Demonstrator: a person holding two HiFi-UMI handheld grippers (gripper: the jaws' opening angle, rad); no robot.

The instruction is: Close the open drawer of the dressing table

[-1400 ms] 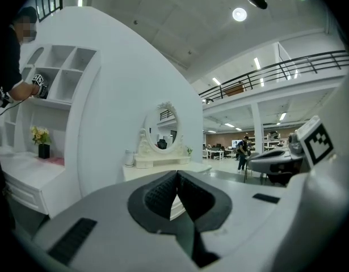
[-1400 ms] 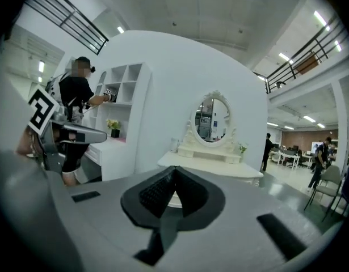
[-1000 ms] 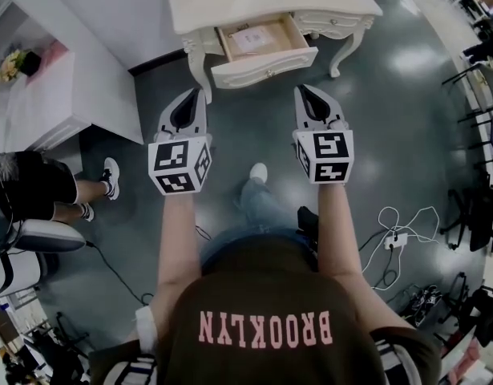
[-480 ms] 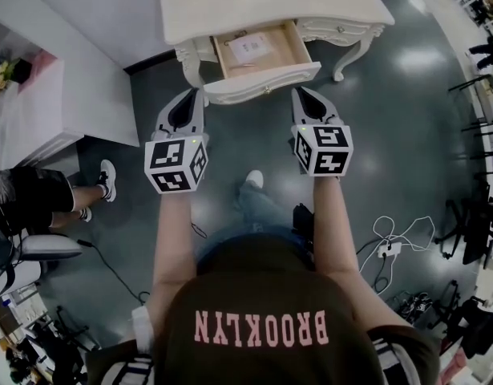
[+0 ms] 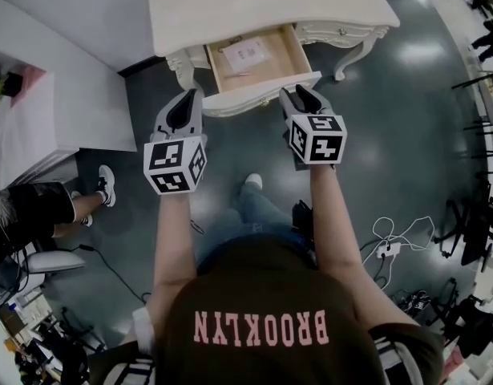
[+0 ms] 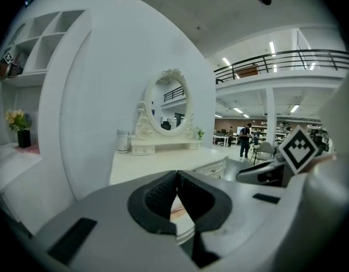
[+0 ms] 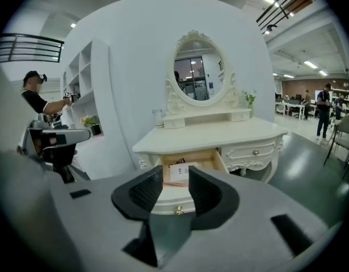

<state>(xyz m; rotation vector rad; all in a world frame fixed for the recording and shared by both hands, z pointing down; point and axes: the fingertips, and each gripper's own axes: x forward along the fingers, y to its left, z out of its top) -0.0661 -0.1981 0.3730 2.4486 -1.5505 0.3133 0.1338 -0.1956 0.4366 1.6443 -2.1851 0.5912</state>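
One drawer (image 5: 254,99) of the dressing table (image 5: 270,6) stands out, paper sheet (image 5: 246,53) inside; left gripper (image 5: 189,95) jaws together; right gripper (image 5: 297,91) jaws just opened, empty, near the drawer's front edge; open floor (image 5: 398,95) right.

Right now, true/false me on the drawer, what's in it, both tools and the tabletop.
The drawer is shut. False: it is pulled out.
A paper lies in the drawer. True.
The left tool stands wide open. False: its jaws are together, with nothing held.
The right tool is clamped on something. False: its jaws have just been opening and stand apart with nothing between them. The drawer knob shows beyond them.
An oval mirror stands on the dressing table. True.
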